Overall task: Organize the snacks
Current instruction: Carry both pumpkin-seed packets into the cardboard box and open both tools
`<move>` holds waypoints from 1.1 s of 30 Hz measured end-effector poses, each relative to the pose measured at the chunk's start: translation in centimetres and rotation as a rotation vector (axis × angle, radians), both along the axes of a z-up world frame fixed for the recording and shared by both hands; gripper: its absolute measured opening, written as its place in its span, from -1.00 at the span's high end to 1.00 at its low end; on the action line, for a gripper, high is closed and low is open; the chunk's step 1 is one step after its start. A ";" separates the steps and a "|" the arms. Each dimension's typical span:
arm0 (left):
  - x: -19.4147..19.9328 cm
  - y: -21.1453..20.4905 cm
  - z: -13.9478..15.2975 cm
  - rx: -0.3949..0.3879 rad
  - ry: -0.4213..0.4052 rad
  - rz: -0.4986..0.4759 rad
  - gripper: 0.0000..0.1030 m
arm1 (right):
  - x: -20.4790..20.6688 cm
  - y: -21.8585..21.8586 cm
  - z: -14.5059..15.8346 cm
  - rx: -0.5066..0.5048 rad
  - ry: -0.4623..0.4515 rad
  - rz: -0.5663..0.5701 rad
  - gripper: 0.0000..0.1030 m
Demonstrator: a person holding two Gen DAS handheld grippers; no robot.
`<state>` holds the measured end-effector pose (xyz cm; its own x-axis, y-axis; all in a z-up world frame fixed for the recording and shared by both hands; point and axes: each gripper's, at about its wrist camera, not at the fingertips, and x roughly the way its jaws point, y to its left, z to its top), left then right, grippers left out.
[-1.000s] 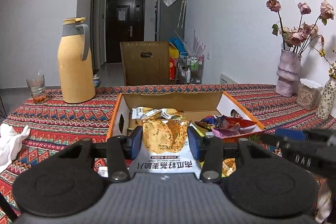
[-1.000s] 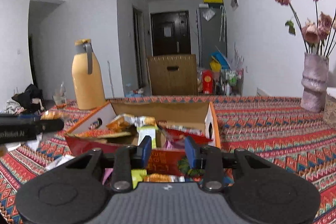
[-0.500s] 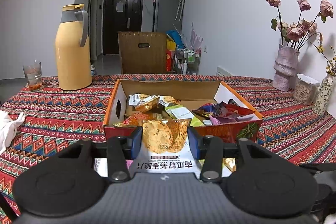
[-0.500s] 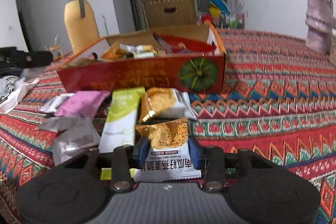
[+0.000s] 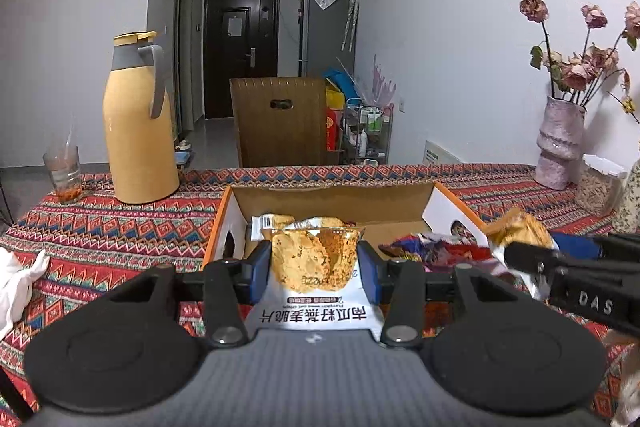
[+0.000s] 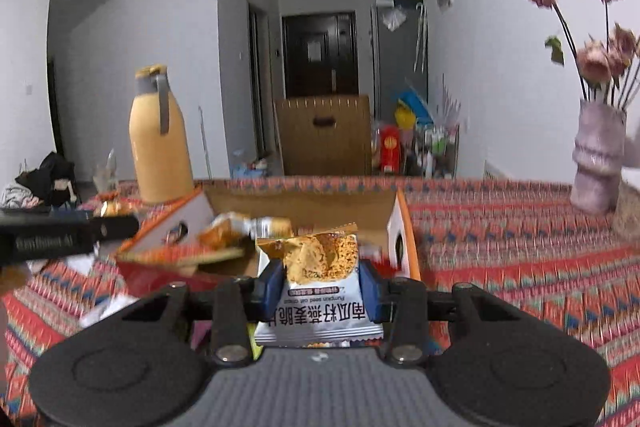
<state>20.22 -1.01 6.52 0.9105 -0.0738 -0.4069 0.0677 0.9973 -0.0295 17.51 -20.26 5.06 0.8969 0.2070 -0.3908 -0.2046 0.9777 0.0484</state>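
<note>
An open orange cardboard box [image 5: 336, 201] with several snack packets inside sits on the patterned tablecloth; it also shows in the right wrist view [image 6: 304, 203]. My left gripper [image 5: 315, 267] is shut on a white pumpkin-seed crisp packet [image 5: 316, 267], held at the box's near edge. My right gripper [image 6: 320, 281] is shut on a packet of the same kind [image 6: 320, 283], raised in front of the box. The right gripper also shows at the right of the left wrist view [image 5: 532, 259], with its packet [image 5: 518, 229] over the box's right side.
A yellow thermos jug [image 5: 138, 123] and a glass [image 5: 64, 173] stand at the back left of the table. A pink vase of dried roses [image 5: 560, 143] and jars stand at the back right. A white cloth [image 5: 18, 279] lies at the left edge. A wooden chair [image 5: 280, 121] stands behind the table.
My right gripper took a crisp packet off the table and lifted it toward the box. My left gripper moved back up to the box with its packet still held.
</note>
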 end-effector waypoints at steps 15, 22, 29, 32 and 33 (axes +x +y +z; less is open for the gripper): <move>6.6 0.4 -2.2 -0.037 -0.004 0.078 0.11 | 9.3 1.1 -0.8 0.074 -0.034 -0.066 0.23; 7.9 1.0 -4.2 -0.035 0.048 0.086 0.10 | 10.2 0.8 -2.6 0.069 -0.023 -0.069 0.23; 6.4 1.3 -3.8 -0.044 -0.011 0.137 -0.98 | 10.0 0.5 -3.0 0.098 0.000 -0.069 -0.47; 5.8 1.6 -3.5 -0.065 -0.028 0.140 -1.00 | 9.4 0.2 -2.9 0.120 -0.027 -0.087 -1.00; 5.8 1.6 -3.4 -0.068 -0.026 0.139 -1.00 | 9.2 0.0 -2.8 0.128 -0.031 -0.087 -1.00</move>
